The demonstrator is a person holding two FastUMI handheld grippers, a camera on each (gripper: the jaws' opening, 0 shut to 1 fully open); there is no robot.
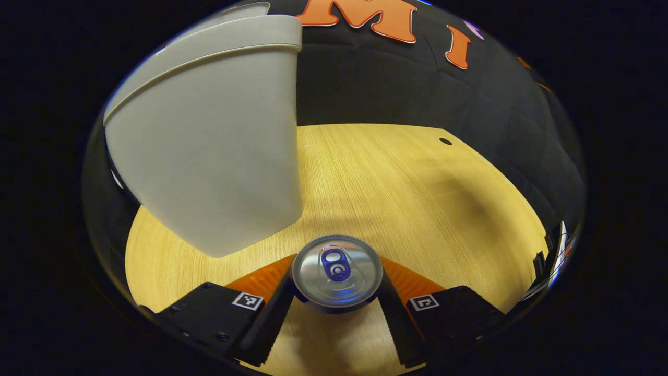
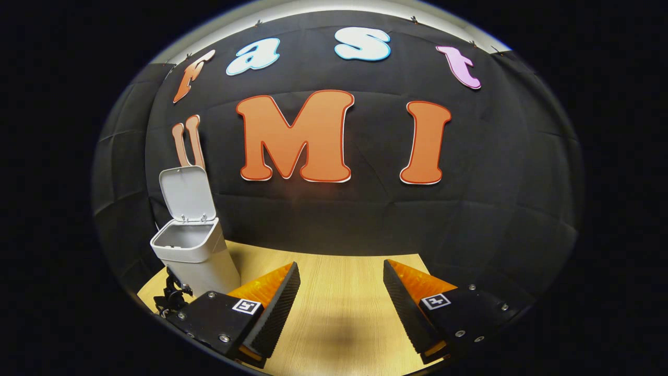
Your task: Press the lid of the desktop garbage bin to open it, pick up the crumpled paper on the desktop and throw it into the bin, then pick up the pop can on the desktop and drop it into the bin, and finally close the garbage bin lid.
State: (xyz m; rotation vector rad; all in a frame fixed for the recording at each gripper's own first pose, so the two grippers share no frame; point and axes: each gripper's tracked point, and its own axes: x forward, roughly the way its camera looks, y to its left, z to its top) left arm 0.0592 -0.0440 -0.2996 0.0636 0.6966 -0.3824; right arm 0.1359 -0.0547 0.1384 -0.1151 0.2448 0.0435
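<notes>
Left gripper (image 1: 336, 284) pinches the pop can (image 1: 336, 271) at lower centre of the left gripper view, both fingers pressed against its sides, the can upright with its tab facing the camera. The garbage bin (image 1: 209, 146) fills the upper left, close beside the can. In the right gripper view, the bin's lid (image 2: 185, 194) stands raised at left. Right gripper (image 2: 339, 297) is spread wide and carries nothing. Judgement: the can should be lifted clear of the rim, centred over the opening, then released. Crumpled paper cannot be located. The wooden desktop (image 1: 417, 198) appears flat and pale; black cloth walls the booth behind.
</notes>
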